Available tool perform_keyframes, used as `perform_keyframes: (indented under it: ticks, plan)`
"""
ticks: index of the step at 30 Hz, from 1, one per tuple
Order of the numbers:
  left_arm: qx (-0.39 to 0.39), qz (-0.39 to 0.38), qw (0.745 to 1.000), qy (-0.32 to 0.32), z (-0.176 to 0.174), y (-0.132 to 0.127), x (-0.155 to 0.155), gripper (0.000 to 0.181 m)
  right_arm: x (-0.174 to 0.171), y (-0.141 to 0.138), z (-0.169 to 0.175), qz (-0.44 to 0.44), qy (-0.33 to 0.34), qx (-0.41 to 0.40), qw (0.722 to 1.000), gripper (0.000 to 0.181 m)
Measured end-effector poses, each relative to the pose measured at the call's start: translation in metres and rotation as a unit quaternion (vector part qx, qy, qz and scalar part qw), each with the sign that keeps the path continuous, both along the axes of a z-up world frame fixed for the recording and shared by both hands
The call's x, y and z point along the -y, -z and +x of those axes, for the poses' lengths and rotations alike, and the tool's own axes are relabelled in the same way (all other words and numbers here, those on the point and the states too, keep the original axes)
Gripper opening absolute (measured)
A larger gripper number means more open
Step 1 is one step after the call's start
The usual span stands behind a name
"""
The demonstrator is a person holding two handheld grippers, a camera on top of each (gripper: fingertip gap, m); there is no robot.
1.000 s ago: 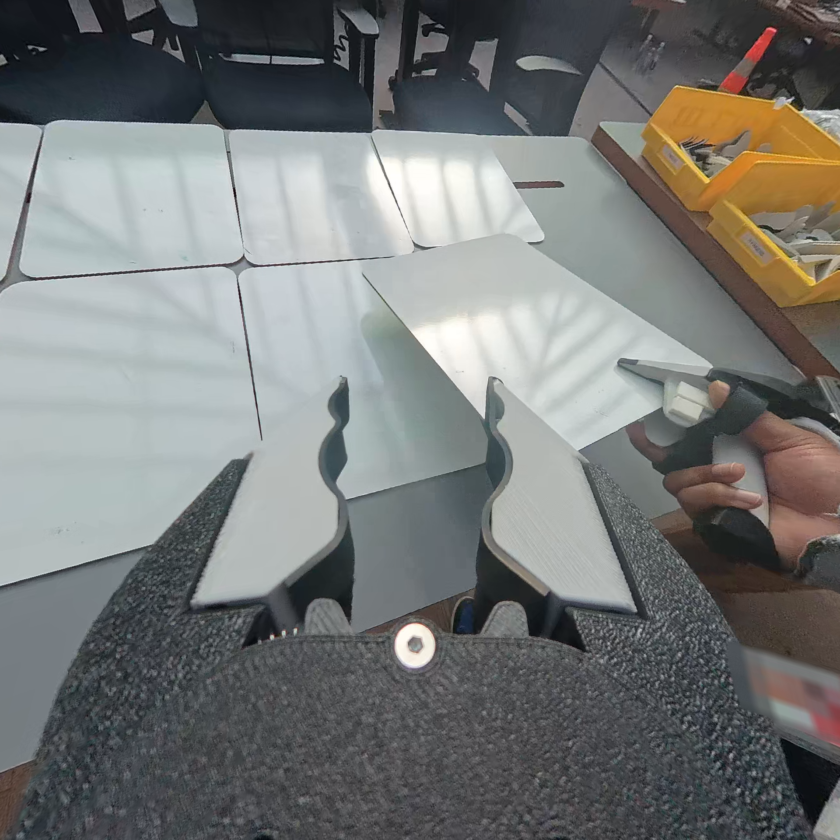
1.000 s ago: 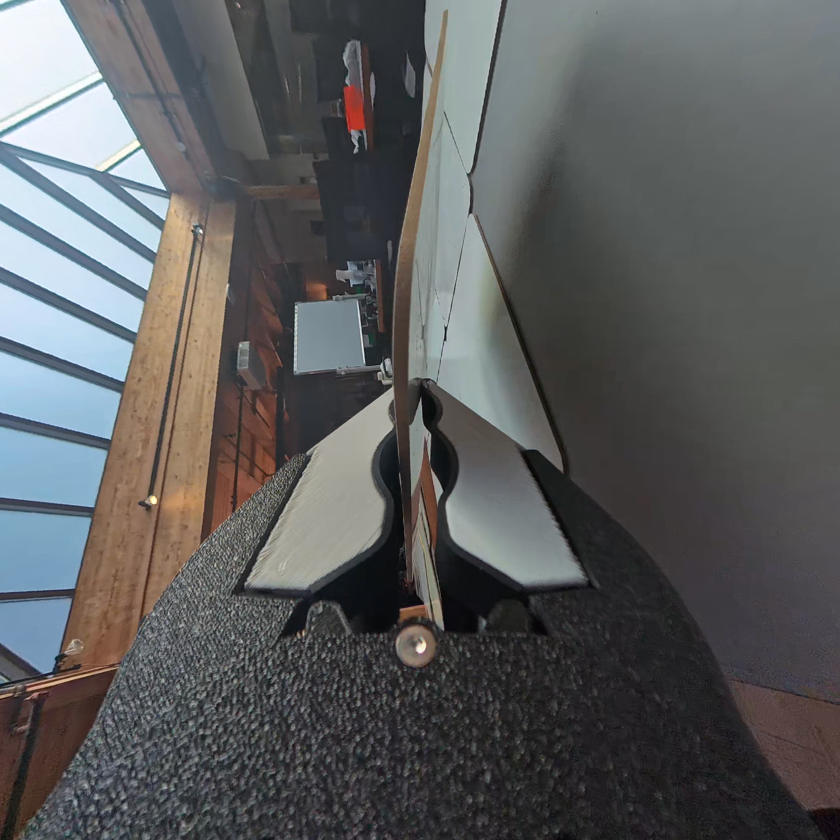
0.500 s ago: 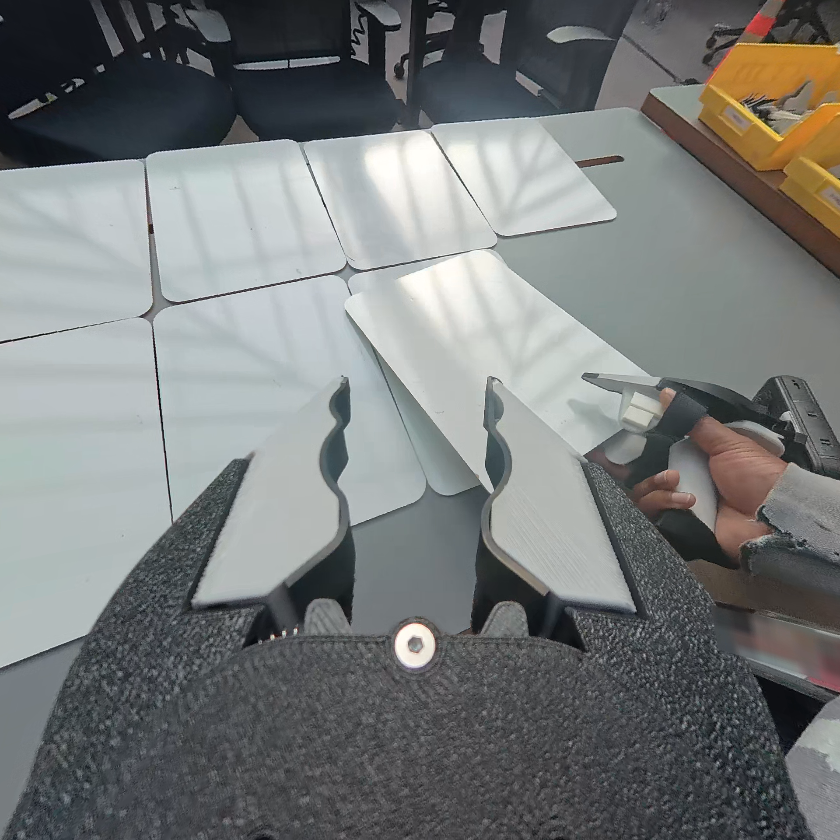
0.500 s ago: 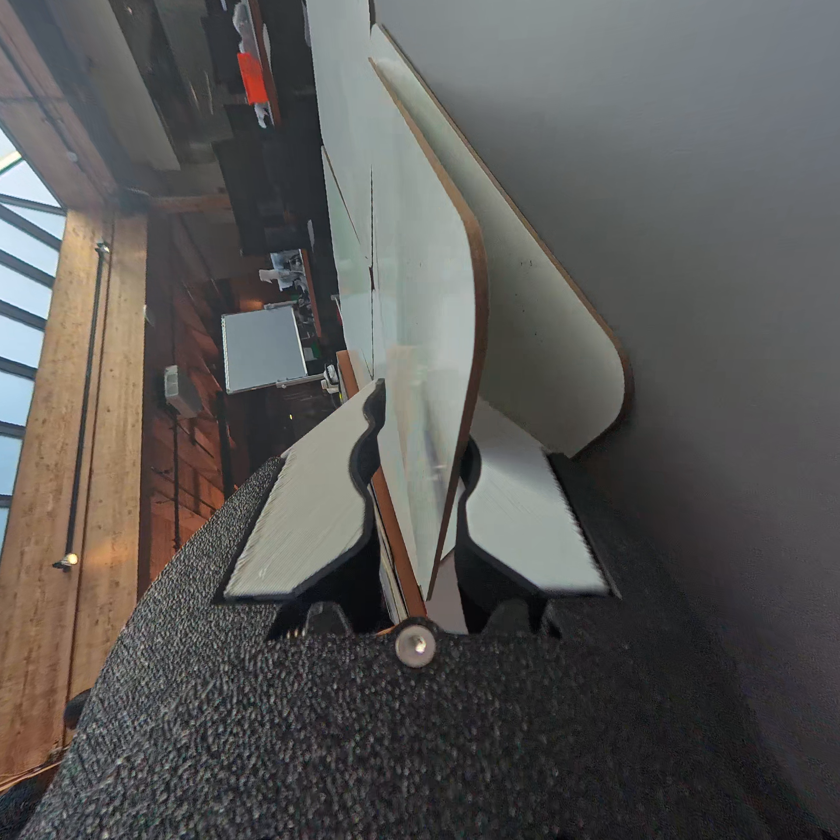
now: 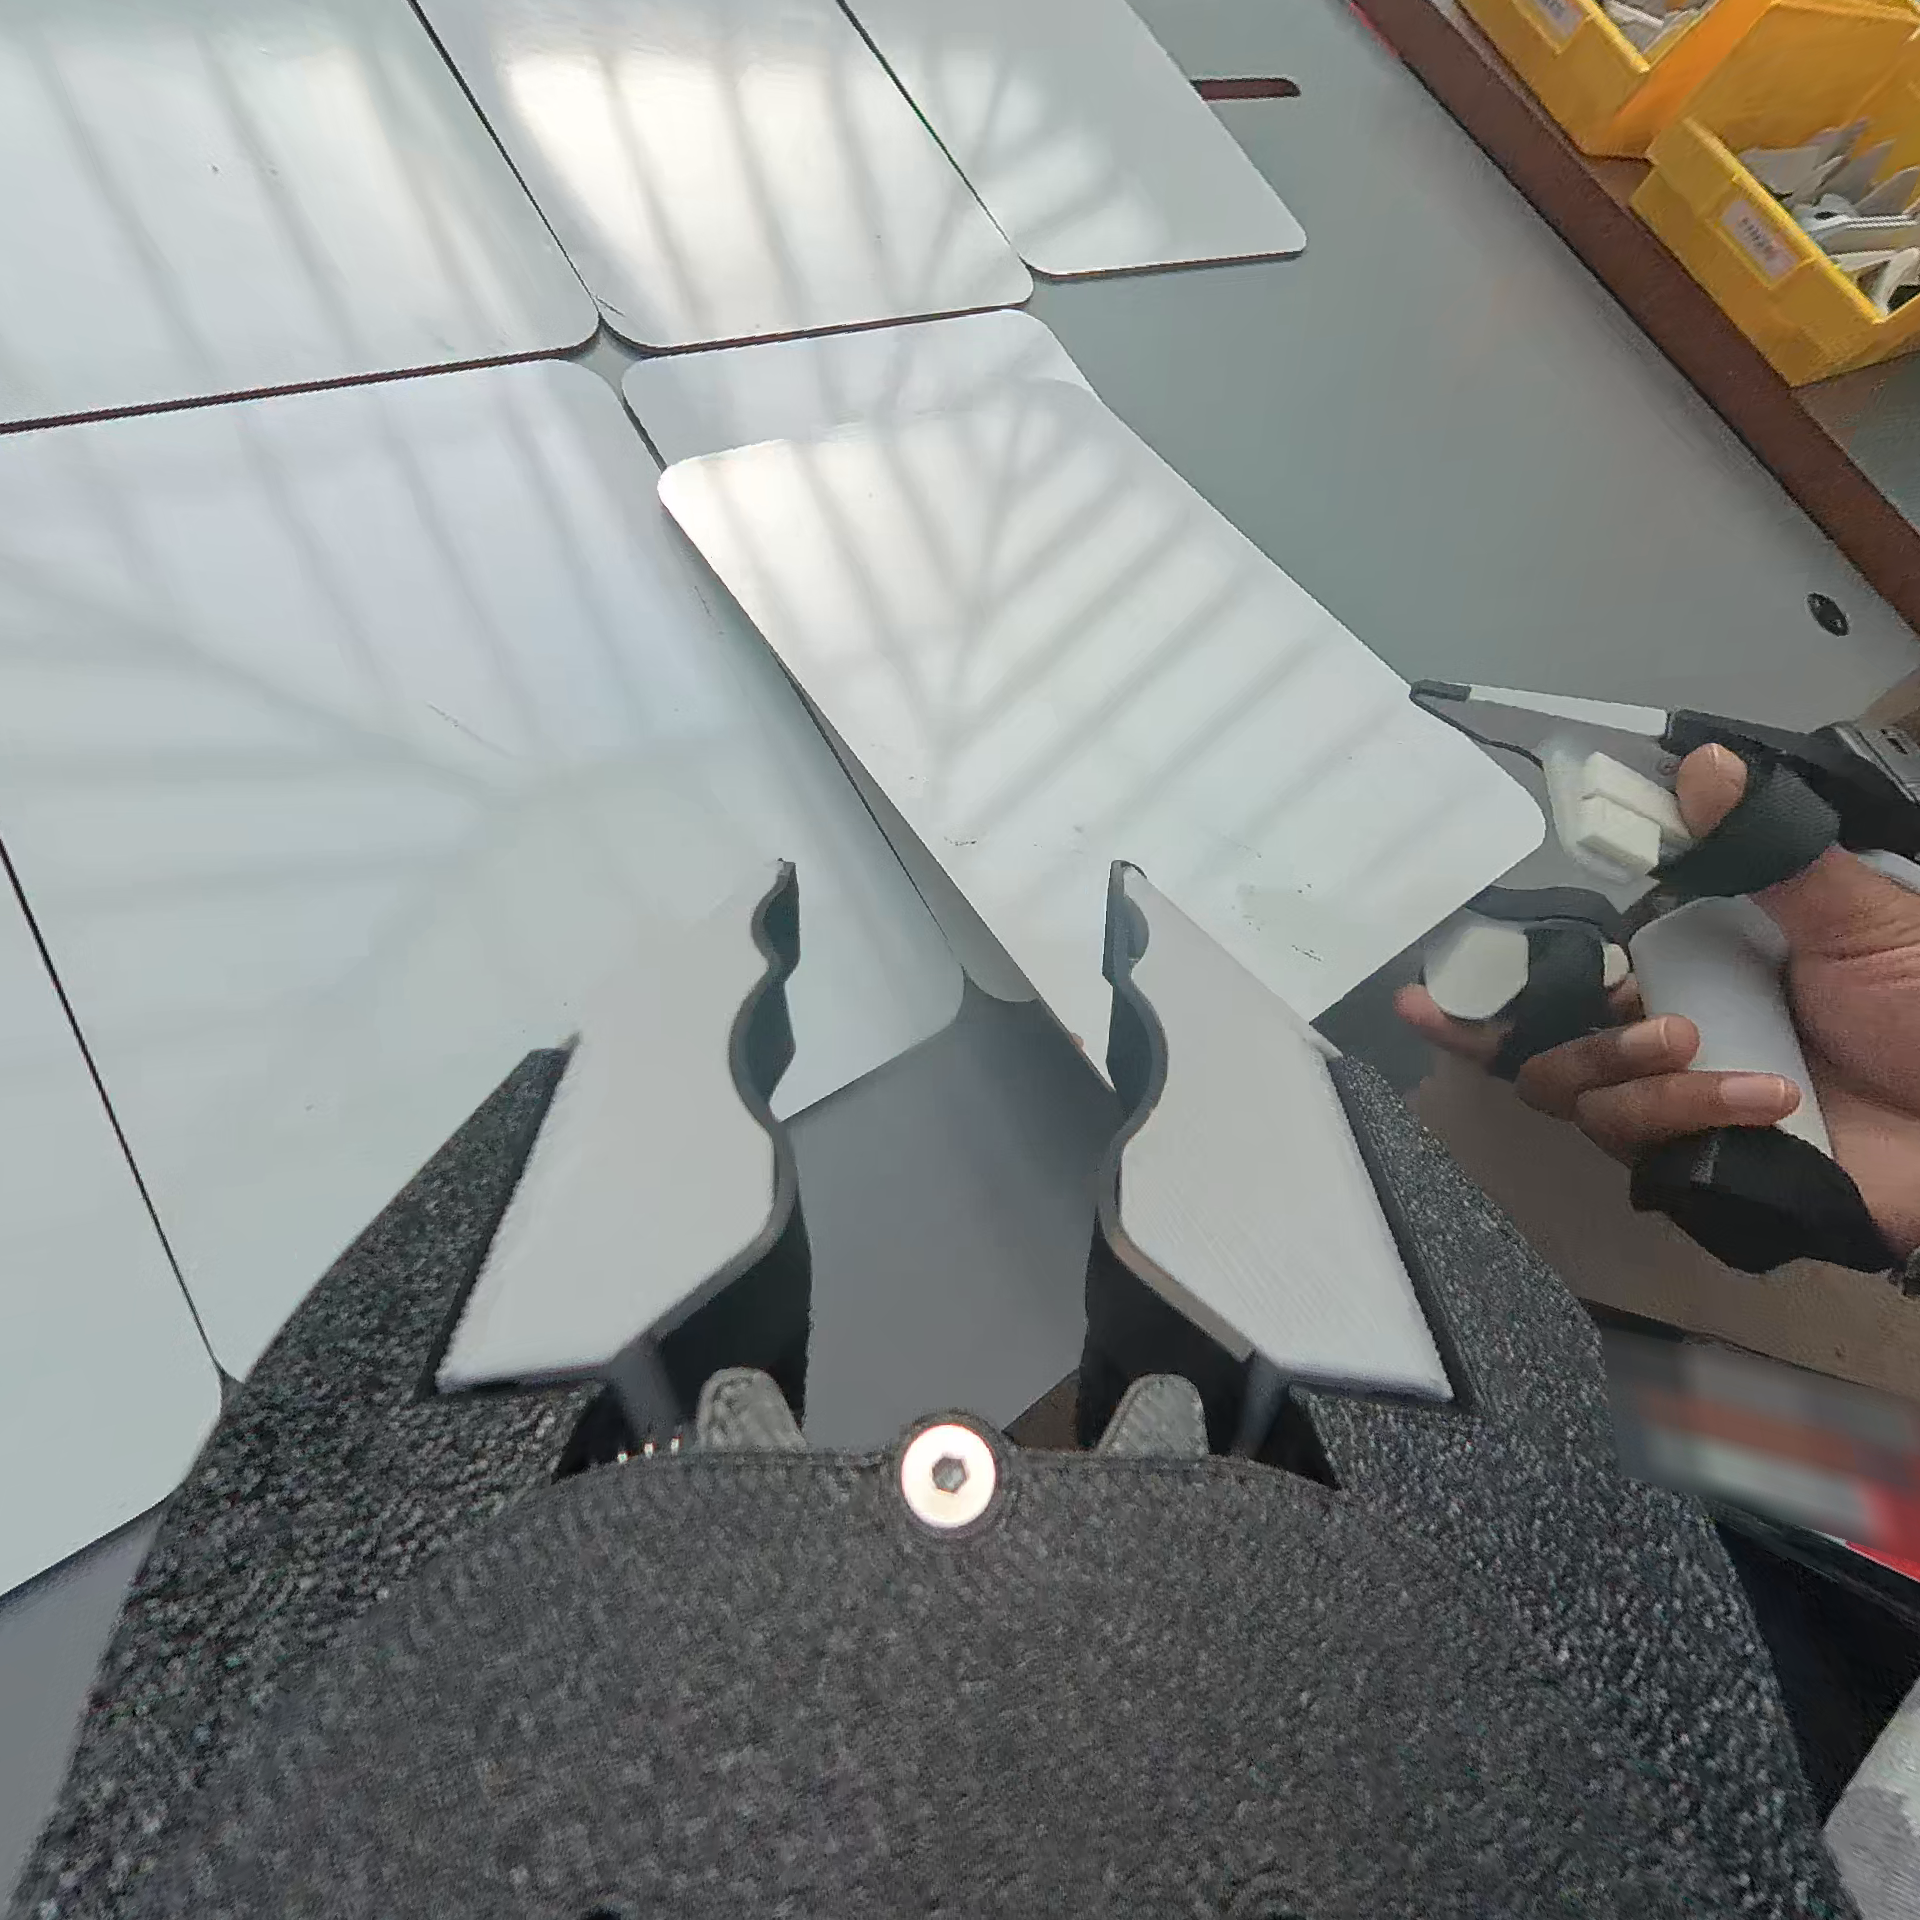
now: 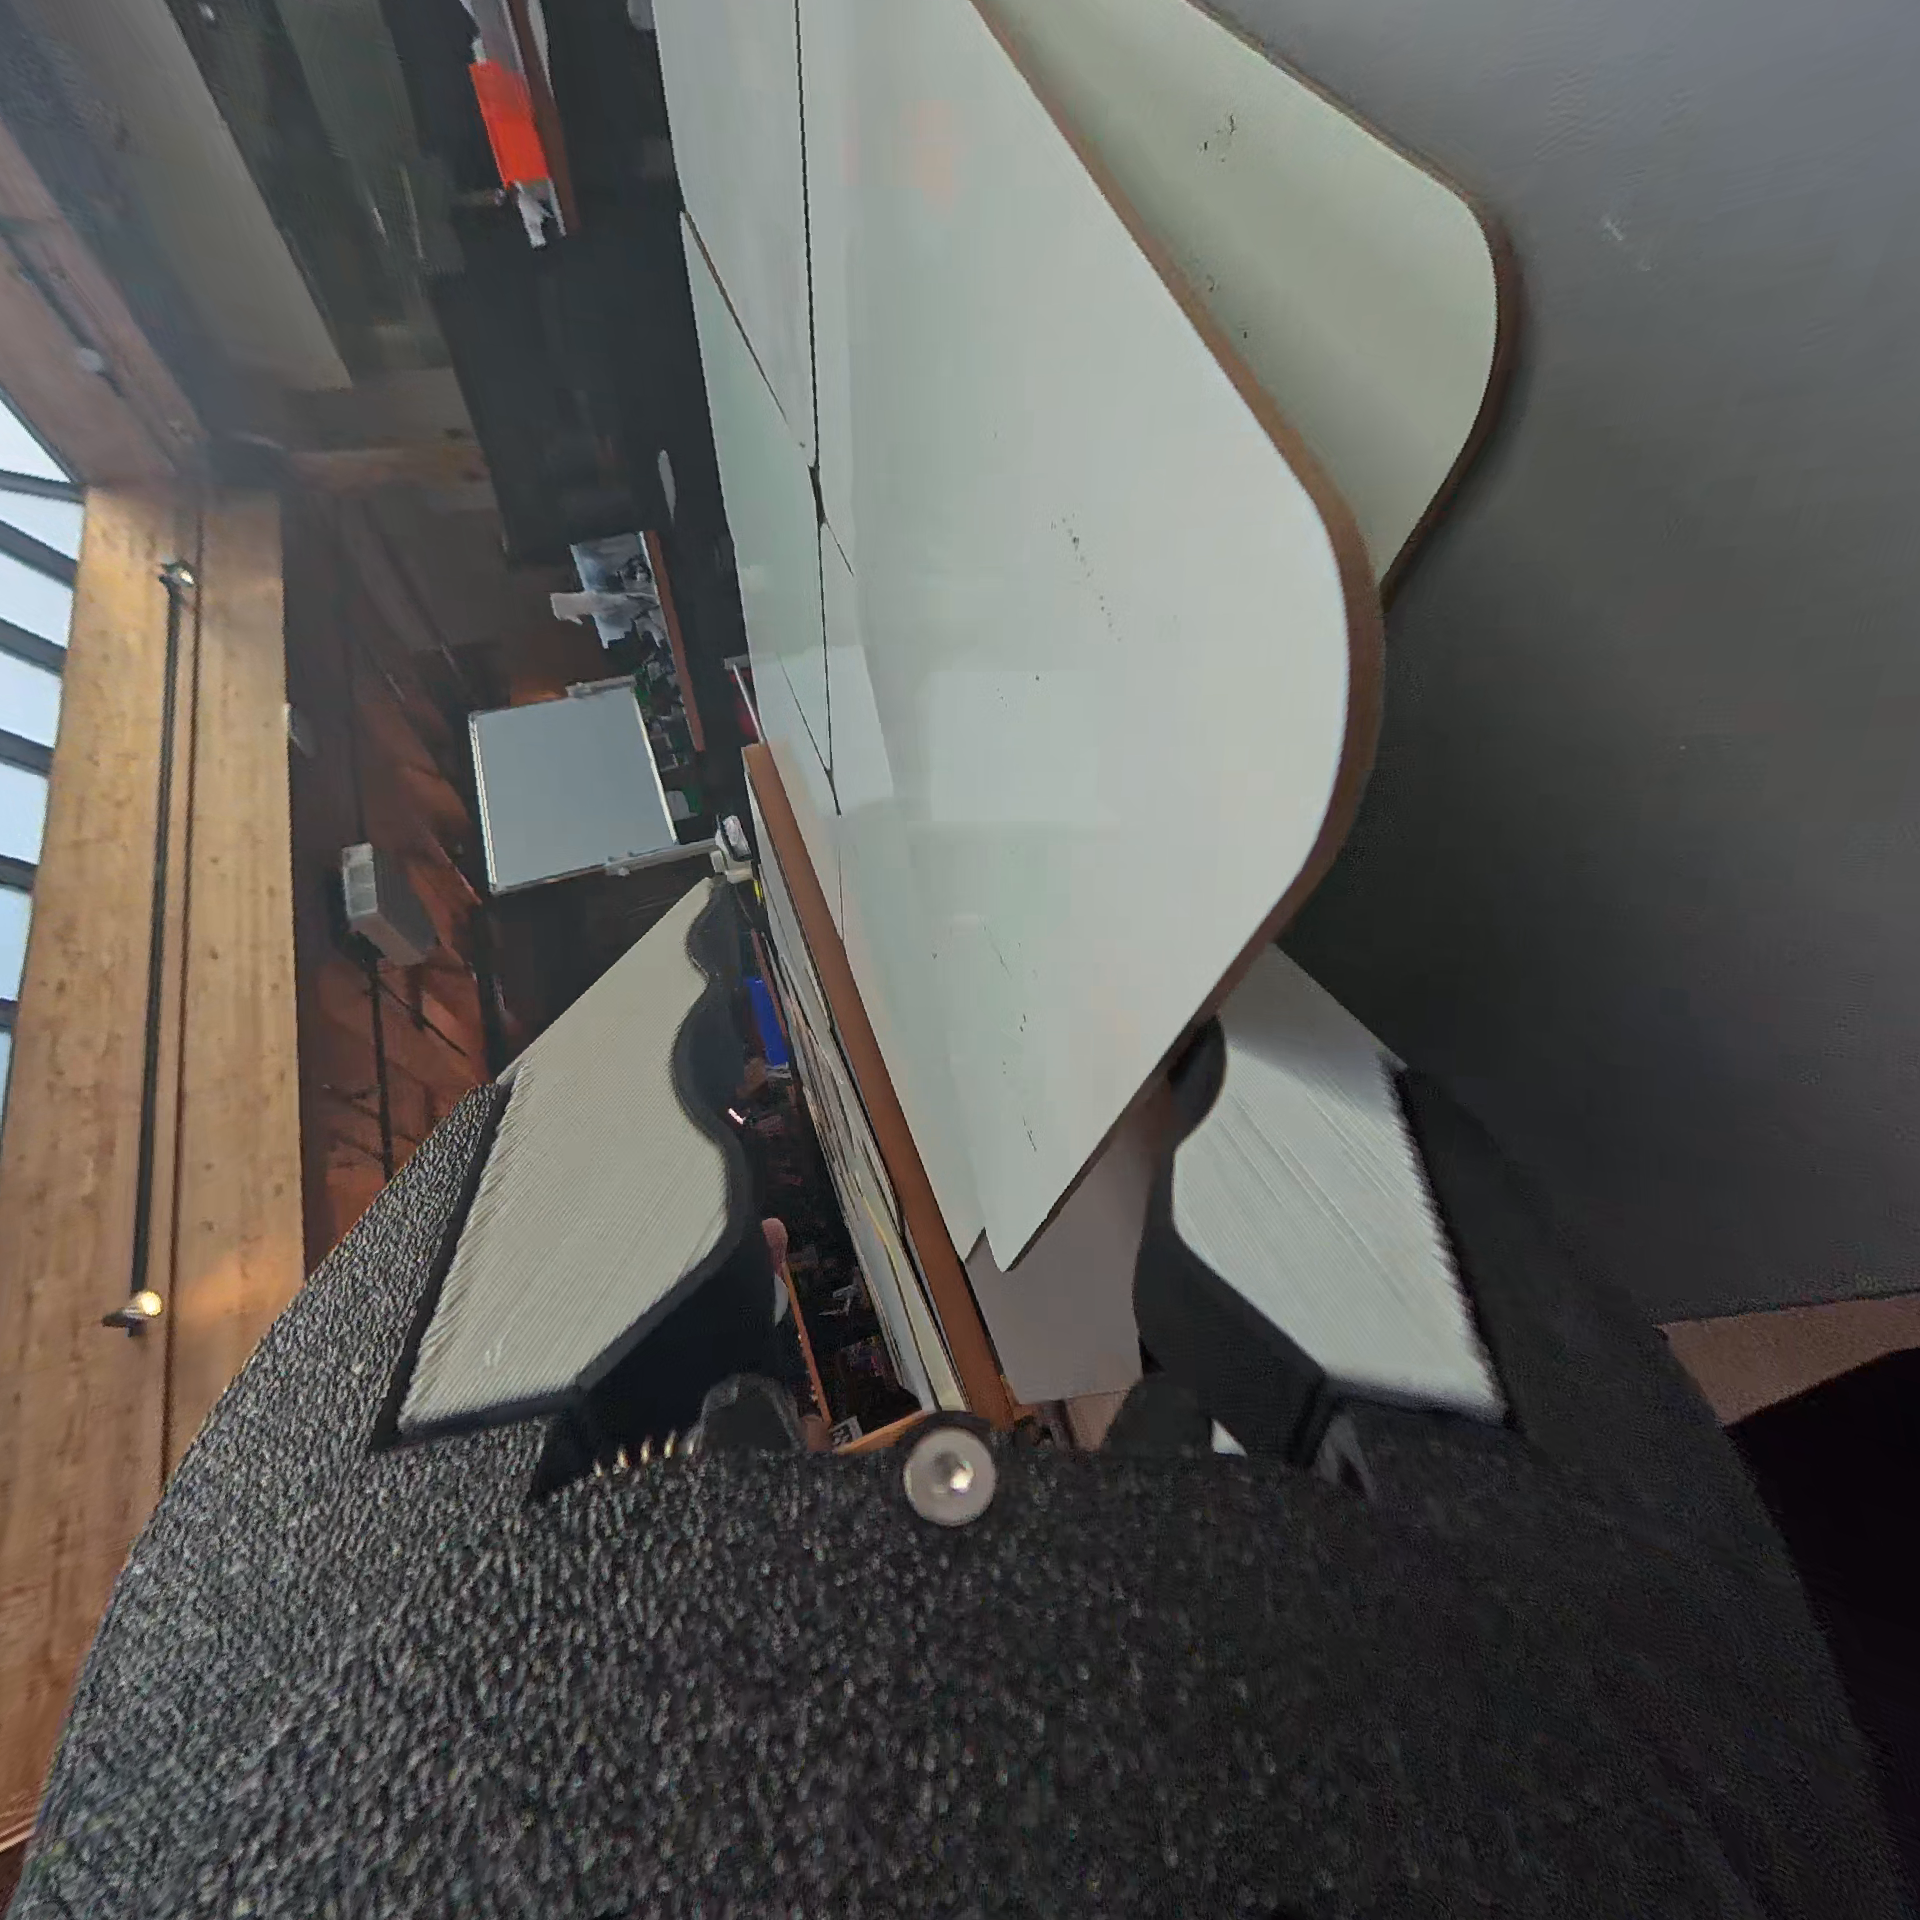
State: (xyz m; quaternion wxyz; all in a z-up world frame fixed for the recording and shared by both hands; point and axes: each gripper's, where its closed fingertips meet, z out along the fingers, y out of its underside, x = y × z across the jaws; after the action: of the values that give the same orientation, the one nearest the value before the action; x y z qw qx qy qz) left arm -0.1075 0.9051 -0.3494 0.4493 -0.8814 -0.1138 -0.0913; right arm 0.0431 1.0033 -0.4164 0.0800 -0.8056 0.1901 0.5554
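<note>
A loose white board with a brown edge lies askew on the grey table, overlapping another white board. My left gripper is open and empty, hovering just above the loose board's near edge. My right gripper is rolled on its side and open. The loose board's corner sits between its jaws with a gap on one side. In the left wrist view a hand holds the right gripper at that board's right corner. The overlapped board shows behind.
Several more white boards lie flat side by side across the table. Yellow bins of parts stand on a wooden bench at the far right. A slot and a small hole mark the table.
My right gripper was shut on the loose board's edge and has opened. The board has come down flatter over its neighbour. My left gripper has moved forward and right toward the board.
</note>
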Motion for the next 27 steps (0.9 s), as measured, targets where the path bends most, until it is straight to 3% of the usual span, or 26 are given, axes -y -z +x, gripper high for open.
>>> perform_keyframes:
  ticks: [3, 6, 10, 14, 16, 18, 21, 24, 27]
  plan:
    - [0.017, -0.003, 1.0, 0.014, 0.013, 0.01, -0.002, 0.059, -0.009, 0.003, -0.016, -0.024, 0.021, -0.033, 0.999, 0.092]
    - [0.028, 0.001, 0.999, 0.019, 0.022, 0.01, -0.003, 0.059, -0.003, 0.0, -0.007, -0.033, 0.033, -0.039, 0.998, 0.096]
    - [0.031, -0.003, 0.999, 0.011, 0.03, 0.017, 0.001, 0.058, 0.018, -0.007, 0.017, -0.023, -0.008, 0.004, 1.0, 0.095]
    - [0.036, -0.018, 0.999, -0.003, 0.043, 0.032, 0.002, 0.058, 0.02, -0.011, 0.024, -0.015, -0.029, -0.007, 0.999, 0.099]
    - [0.042, -0.023, 0.999, -0.015, 0.052, 0.036, 0.002, 0.058, 0.006, -0.01, 0.018, -0.031, 0.009, -0.031, 0.999, 0.103]
    - [0.045, -0.022, 0.998, -0.027, 0.06, 0.035, 0.001, 0.059, -0.018, -0.007, 0.023, -0.04, 0.091, -0.052, 0.994, 0.097]
    - [0.044, -0.02, 0.998, -0.041, 0.071, 0.032, 0.002, 0.058, 0.014, -0.007, 0.014, -0.066, 0.0, -0.059, 0.996, 0.107]
    - [0.042, -0.019, 0.997, -0.058, 0.081, 0.03, 0.006, 0.058, 0.043, -0.015, 0.034, -0.1, -0.066, -0.063, 0.991, 0.1]
    - [0.035, -0.025, 0.997, -0.07, 0.088, 0.034, 0.008, 0.058, 0.048, -0.028, 0.045, -0.001, -0.174, -0.01, 0.985, 0.096]
